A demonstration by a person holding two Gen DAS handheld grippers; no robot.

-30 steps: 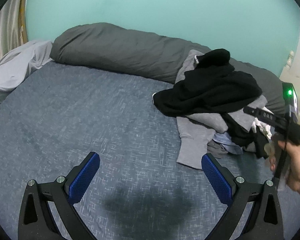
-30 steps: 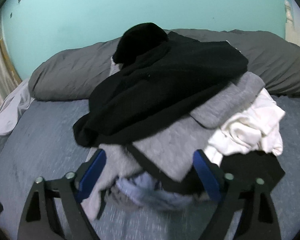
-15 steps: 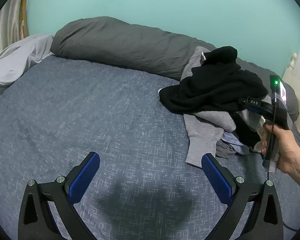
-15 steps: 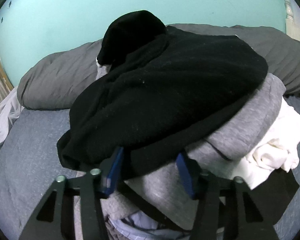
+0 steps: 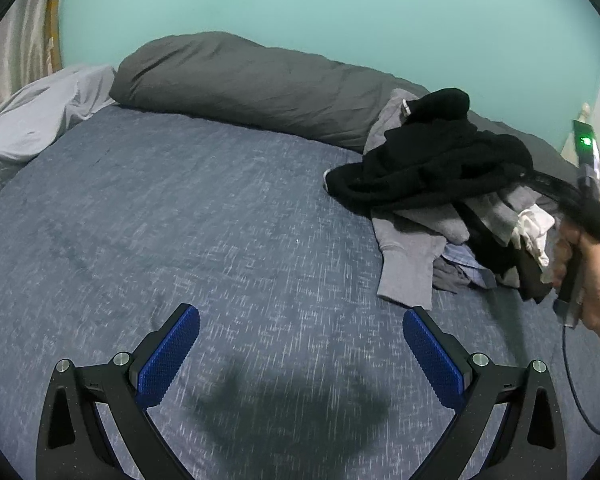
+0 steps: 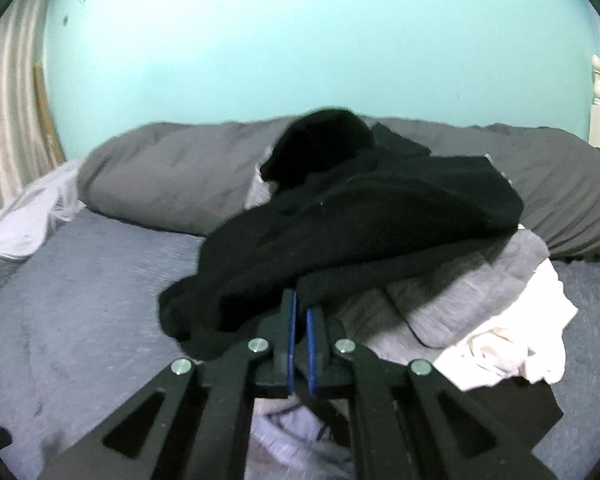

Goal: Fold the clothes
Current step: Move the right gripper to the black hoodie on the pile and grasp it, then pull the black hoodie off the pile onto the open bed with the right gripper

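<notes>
Much of the pile [image 5: 480, 216] is hidden under the black sweater [image 6: 360, 224], and the right view is blurred. The pile lies at the right side of the bed [image 5: 180, 208], against the grey duvet [image 5: 252, 80]. The right gripper [image 6: 301, 312] pinches the sweater's edge. The left gripper [image 5: 300, 344] hangs wide over bare sheet.

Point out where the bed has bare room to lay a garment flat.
Free: the blue bedspread between the grey bolster, the pale sheet and the open left gripper. Crowded: the clothes pile, where the right gripper pinches the black garment.
</notes>
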